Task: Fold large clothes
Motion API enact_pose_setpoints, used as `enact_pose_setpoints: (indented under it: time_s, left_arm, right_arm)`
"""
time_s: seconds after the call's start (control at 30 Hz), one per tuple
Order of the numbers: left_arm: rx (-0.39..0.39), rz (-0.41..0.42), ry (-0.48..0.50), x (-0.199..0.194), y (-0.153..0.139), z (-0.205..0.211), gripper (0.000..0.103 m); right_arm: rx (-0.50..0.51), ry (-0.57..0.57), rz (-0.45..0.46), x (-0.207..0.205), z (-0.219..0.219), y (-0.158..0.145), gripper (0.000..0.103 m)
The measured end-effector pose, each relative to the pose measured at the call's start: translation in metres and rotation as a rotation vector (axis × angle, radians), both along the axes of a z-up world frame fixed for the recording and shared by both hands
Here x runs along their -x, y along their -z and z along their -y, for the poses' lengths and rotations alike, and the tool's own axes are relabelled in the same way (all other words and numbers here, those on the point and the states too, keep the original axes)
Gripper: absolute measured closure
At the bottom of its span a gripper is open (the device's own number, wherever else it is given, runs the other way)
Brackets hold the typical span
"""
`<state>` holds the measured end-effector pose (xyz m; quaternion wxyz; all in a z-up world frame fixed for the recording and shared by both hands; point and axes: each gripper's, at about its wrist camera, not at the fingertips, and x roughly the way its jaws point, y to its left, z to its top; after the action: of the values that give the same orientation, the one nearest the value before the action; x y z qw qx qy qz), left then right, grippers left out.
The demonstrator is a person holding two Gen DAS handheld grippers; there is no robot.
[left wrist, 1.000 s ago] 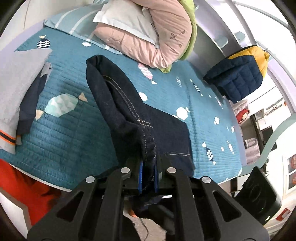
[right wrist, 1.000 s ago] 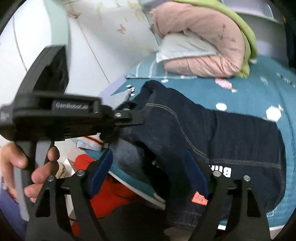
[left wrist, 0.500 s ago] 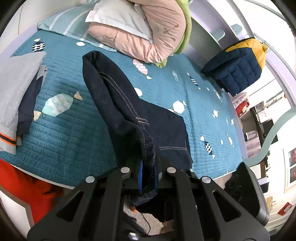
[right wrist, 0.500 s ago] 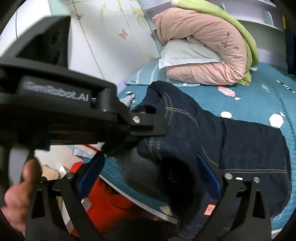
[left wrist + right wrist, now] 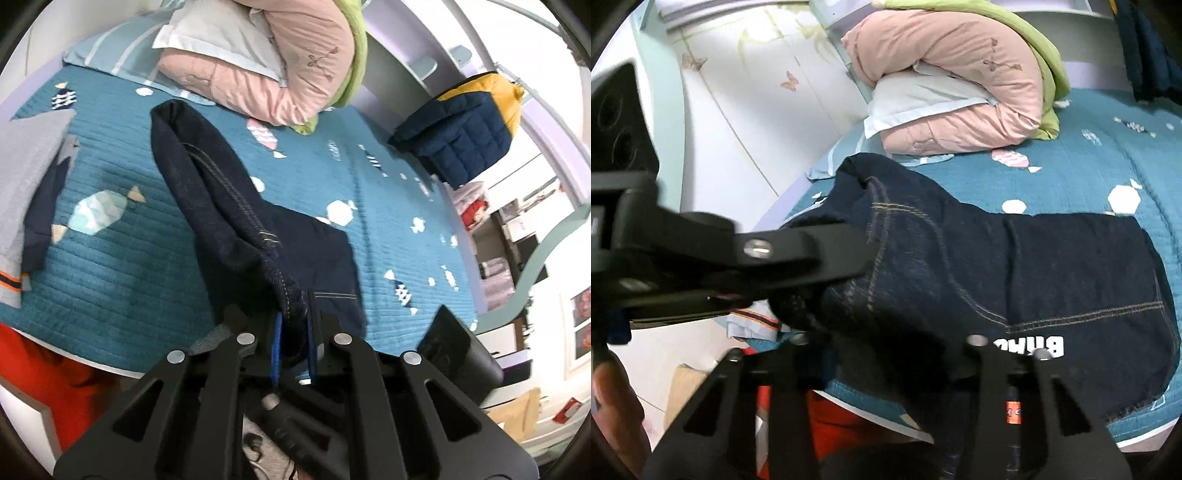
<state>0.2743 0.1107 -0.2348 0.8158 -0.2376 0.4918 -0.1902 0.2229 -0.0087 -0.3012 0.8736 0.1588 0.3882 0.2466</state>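
Dark blue jeans (image 5: 236, 206) lie across the teal bed cover (image 5: 122, 266), and their near end rises off the bed's front edge. My left gripper (image 5: 293, 339) is shut on a seamed edge of that raised end, with denim squeezed between its blue pads (image 5: 276, 339). In the right wrist view the jeans (image 5: 1015, 266) show white lettering near the hem. My right gripper (image 5: 886, 350) is closing on a dark bunch of the same denim that fills its jaws and hides the pads. It sits just right of the left gripper (image 5: 757, 254).
A rolled pink quilt (image 5: 280, 70) and a pillow lie at the bed's head. Folded grey clothing (image 5: 26, 177) sits at the left. A navy and yellow jacket (image 5: 465, 136) hangs at the right. Red fabric (image 5: 55, 373) lies below the bed's front edge. A person's hand (image 5: 613, 402) is at lower left.
The right gripper's jaws have gone from wide apart to narrowed around the bunched denim, and its blue pads are now hidden. The left gripper keeps its hold on the jeans' edge.
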Motion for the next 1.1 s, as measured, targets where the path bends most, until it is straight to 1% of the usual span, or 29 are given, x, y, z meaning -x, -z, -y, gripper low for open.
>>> enact_pose_setpoints:
  time_s: [0.07,0.1,0.13,0.17,0.2,0.23,0.27,0.33,0.37,0.47,0.53,0.6,0.67,0.73,0.77,0.83,0.9,0.93,0.97,1.0,1.07,1.1]
  left_arm:
    - [0.022,0.015,0.017,0.001,-0.004,0.004,0.09]
    - [0.043,0.035,0.033,0.003,-0.008,0.008,0.088]
    - [0.055,0.051,0.041,0.004,-0.012,0.011,0.08]
    - [0.069,0.091,0.048,0.006,-0.02,0.014,0.068]
    - [0.073,0.12,0.047,0.008,-0.025,0.016,0.058]
    - [0.08,0.158,0.042,0.011,-0.032,0.018,0.041]
    - [0.089,0.212,0.028,0.015,-0.04,0.018,0.029]
    - [0.081,0.259,-0.004,0.017,-0.047,0.017,0.02]
    - [0.057,0.263,-0.024,0.016,-0.046,0.018,0.019]
    - [-0.03,0.214,-0.044,0.006,-0.031,0.026,0.019]
    - [-0.097,0.173,-0.046,-0.001,-0.01,0.035,0.019]
    - [-0.138,0.119,-0.032,-0.007,0.014,0.045,0.019]
    - [-0.17,0.041,-0.007,-0.013,0.045,0.058,0.019]
    - [-0.209,-0.019,0.023,-0.015,0.073,0.069,0.019]
    - [-0.243,-0.059,0.039,-0.017,0.09,0.078,0.019]
    - [-0.267,-0.111,0.075,-0.015,0.111,0.09,0.019]
    - [-0.284,-0.147,0.113,-0.011,0.126,0.103,0.019]
    - [-0.287,-0.153,0.127,-0.009,0.129,0.108,0.019]
    - [-0.3,-0.157,0.143,-0.006,0.132,0.113,0.019]
    - [-0.322,-0.15,0.172,-0.002,0.133,0.121,0.019]
    - [-0.34,-0.14,0.231,0.005,0.135,0.133,0.019]
    - [-0.348,-0.141,0.243,0.008,0.136,0.136,0.019]
  right_arm:
    - [-0.04,0.018,-0.009,0.0,0.015,-0.001,0.078]
    - [-0.058,0.029,-0.016,-0.001,0.023,-0.002,0.079]
    - [-0.084,0.041,-0.025,-0.002,0.031,-0.001,0.08]
    - [-0.105,0.054,-0.033,-0.003,0.039,-0.001,0.081]
    - [-0.131,0.07,-0.041,-0.003,0.05,-0.001,0.082]
    - [-0.151,0.083,-0.045,-0.003,0.058,-0.001,0.082]
    - [-0.182,0.102,-0.051,-0.003,0.07,0.0,0.082]
    - [-0.24,0.15,-0.061,-0.002,0.095,0.001,0.083]
    - [-0.269,0.171,-0.067,-0.002,0.106,0.002,0.083]
    - [-0.364,0.254,-0.095,0.001,0.145,0.01,0.083]
    - [-0.4,0.305,-0.105,0.005,0.168,0.018,0.084]
    - [-0.436,0.364,-0.133,0.011,0.19,0.029,0.084]
    - [-0.475,0.427,-0.186,0.016,0.211,0.047,0.083]
    - [-0.497,0.473,-0.227,0.02,0.227,0.063,0.083]
    - [-0.501,0.491,-0.247,0.02,0.232,0.07,0.083]
    - [-0.522,0.55,-0.313,0.019,0.246,0.092,0.081]
    - [-0.53,0.609,-0.407,0.022,0.257,0.113,0.078]
    - [-0.522,0.621,-0.441,0.021,0.258,0.118,0.073]
    - [-0.508,0.619,-0.476,0.021,0.259,0.12,0.073]
    - [-0.501,0.619,-0.473,0.024,0.26,0.117,0.073]
    - [-0.451,0.602,-0.425,0.026,0.26,0.099,0.072]
    - [-0.416,0.597,-0.411,0.028,0.26,0.089,0.068]
